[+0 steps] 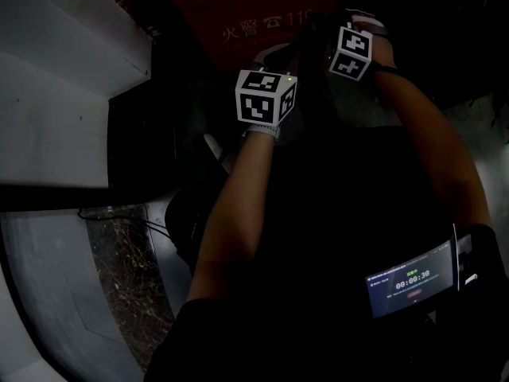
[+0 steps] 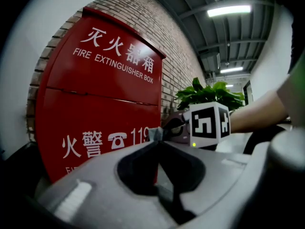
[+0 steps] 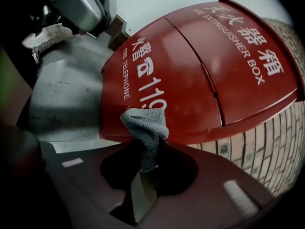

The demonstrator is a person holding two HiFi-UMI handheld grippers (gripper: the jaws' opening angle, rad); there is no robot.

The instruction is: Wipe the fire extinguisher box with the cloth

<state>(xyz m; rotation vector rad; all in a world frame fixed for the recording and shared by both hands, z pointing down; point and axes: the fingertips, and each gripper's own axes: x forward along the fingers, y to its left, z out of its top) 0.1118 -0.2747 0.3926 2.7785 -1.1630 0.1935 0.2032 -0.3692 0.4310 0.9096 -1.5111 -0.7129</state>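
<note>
Cloth (image 3: 145, 125), grey and bunched, is pinched between the fingers of the right gripper (image 3: 148, 156). It stands up just in front of the lower front face of the red fire extinguisher box (image 3: 214, 75), by the printed 119. I cannot tell whether it touches the panel. The left gripper (image 2: 157, 138) has its fingers drawn together, pointing at the box's right edge, and the right gripper's marker cube (image 2: 209, 124) is near it on that side. The box backs onto a brick wall (image 2: 178, 66), so its rear edges are shut in. Grey floor (image 3: 66, 94) lies open along the box's bottom edge, leaving me room for sideways movement. A leafy plant (image 2: 209, 93) stands further along the wall.
</note>
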